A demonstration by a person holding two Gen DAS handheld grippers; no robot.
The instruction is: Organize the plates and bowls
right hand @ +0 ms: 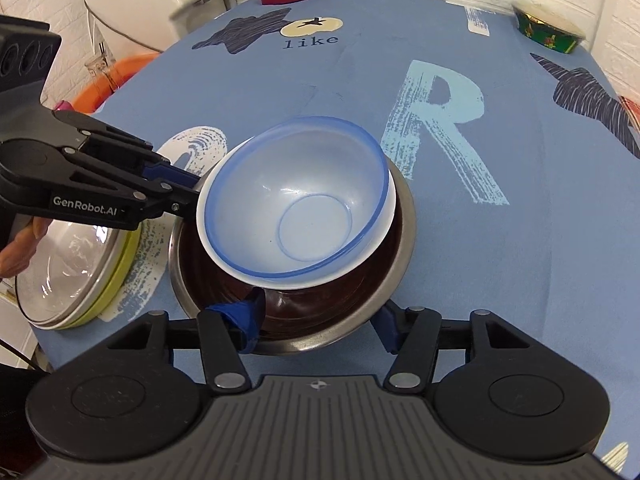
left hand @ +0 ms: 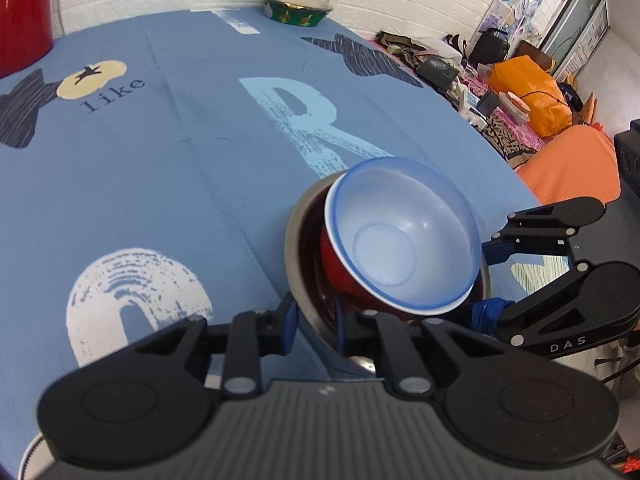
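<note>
Three bowls in one stack: where do they sit?

Near the table's front edge, on the blue printed cloth. A steel bowl stands at the bottom, a red bowl with a white lining leans tilted inside it, and a clear blue bowl nests in the red one.

And your claws?

My right claw is spread wide across the steel bowl's near rim, one taped finger inside, the other outside, gripping nothing. My left claw straddles the same rim from the other side; whether it pinches the metal, I cannot tell.

Anything else on the table?

One green patterned bowl stands well apart at the far edge. A glass dome with a steel rim rests on a yellow-green dish just left of the stack.
</note>
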